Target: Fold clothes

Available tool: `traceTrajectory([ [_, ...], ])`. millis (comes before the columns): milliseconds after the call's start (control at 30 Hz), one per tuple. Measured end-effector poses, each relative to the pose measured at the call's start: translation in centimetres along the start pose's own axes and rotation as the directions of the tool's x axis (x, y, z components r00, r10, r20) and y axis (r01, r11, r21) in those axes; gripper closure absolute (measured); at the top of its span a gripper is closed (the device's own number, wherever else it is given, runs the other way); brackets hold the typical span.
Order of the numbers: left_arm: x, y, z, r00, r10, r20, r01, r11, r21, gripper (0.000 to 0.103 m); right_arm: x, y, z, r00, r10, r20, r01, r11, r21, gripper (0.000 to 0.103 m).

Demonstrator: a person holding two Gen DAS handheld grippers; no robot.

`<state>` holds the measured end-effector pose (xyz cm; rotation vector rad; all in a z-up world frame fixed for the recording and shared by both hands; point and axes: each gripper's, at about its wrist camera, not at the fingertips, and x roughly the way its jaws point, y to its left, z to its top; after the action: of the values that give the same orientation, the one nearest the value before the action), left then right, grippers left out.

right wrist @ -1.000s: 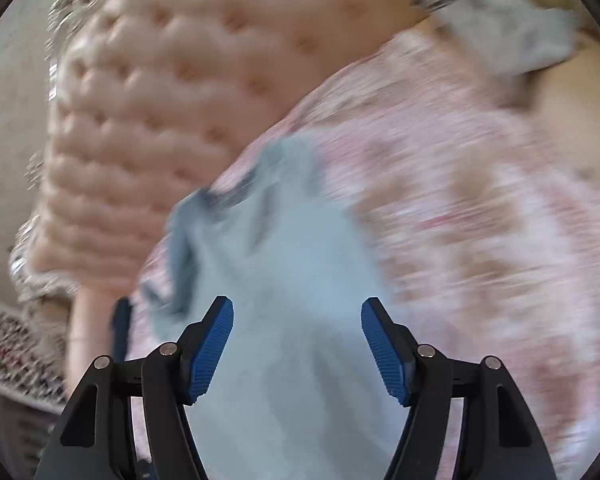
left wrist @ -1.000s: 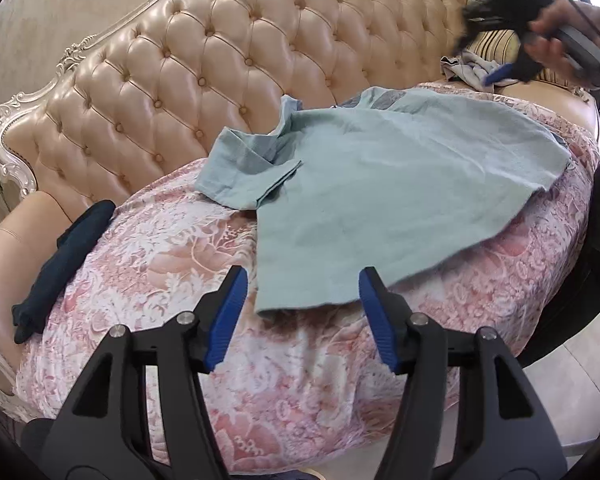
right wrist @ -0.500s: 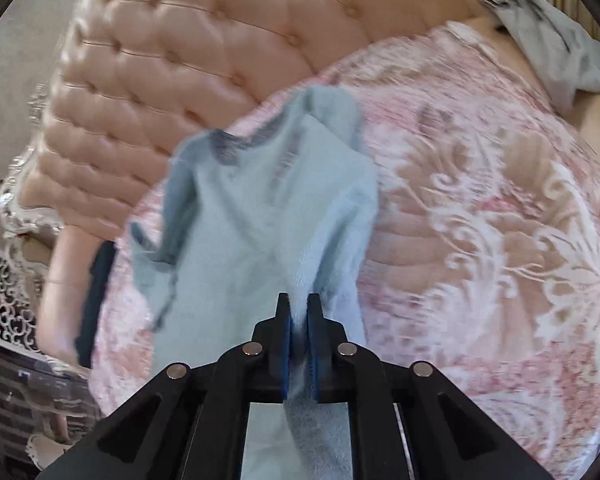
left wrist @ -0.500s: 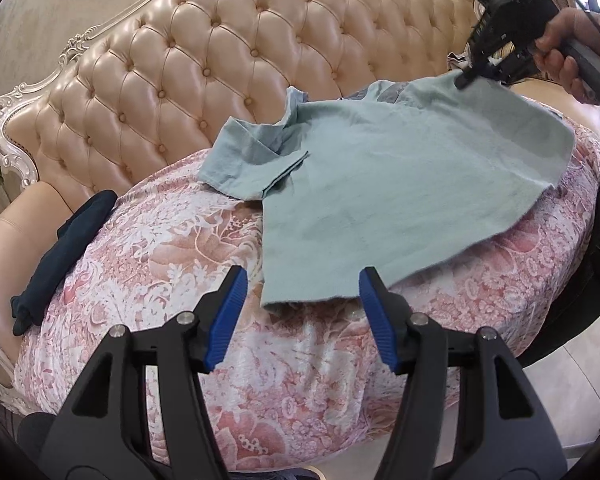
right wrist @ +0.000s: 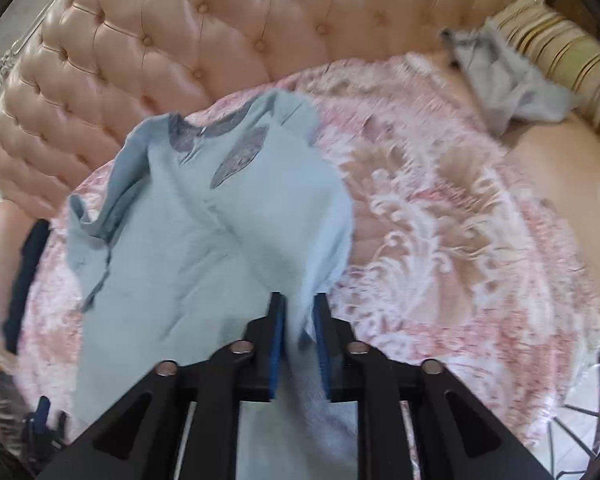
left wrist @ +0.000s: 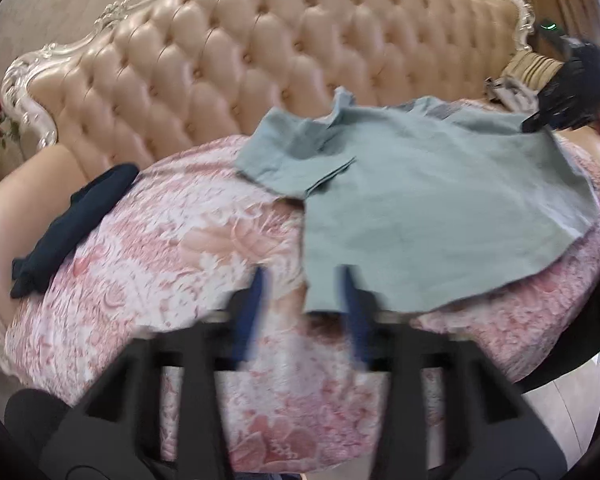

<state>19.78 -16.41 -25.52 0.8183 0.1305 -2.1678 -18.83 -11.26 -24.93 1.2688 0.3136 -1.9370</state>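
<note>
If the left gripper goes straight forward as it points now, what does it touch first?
Most likely the near hem corner of the light blue shirt, which lies just ahead of the left gripper, its jaws just closing. Depth is unclear; it may meet the pink floral cover under the hem.

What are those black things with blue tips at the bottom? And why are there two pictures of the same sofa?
A person holds a pair of tongs in each hand. Each pair has a small camera that looks along its blue tips. That is why there are two pictures: one from the left tongs and one from the right tongs. On the sofa lies a pink flowery cover. A light blue shirt is spread on it, ready to be folded. A dark cloth lies at the cover's left edge, and a grey cloth lies by the striped cushion. The left tongs have just been closing around the shirt's bottom corner, which is not pinched yet. The right tongs have just opened a little with the shirt's edge between them; whether they pinch it I cannot tell.
</note>
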Motion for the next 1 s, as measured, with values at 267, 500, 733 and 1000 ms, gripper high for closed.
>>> traceTrajectory([
  [267, 2.5, -1.4, 4.0, 0.992, 0.073, 0.104, -0.095, 0.970, 0.223, 0.075, -5.3, 7.7, -6.5, 0.972, 0.083, 0.219, -0.039, 0.980, -0.196, 0.028],
  [500, 8.8, -5.1, 6.9, 0.994, 0.084, 0.065, -0.105, 0.866, 0.488, 0.075, 0.6, 10.0, -11.6, 0.989, 0.111, 0.096, -0.084, 0.965, -0.248, 0.023],
  [733, 14.1, -7.0, 7.0, 0.979, 0.202, -0.024, -0.149, 0.793, 0.591, 0.075, 1.1, 11.3, -13.8, 0.977, 0.124, 0.175, -0.052, 0.928, -0.368, 0.000],
  [1000, 16.5, -7.9, 7.5, 0.965, 0.264, -0.006, -0.195, 0.728, 0.658, 0.097, 1.4, 11.9, -13.6, 0.974, 0.103, 0.201, -0.021, 0.927, -0.374, 0.000],
])
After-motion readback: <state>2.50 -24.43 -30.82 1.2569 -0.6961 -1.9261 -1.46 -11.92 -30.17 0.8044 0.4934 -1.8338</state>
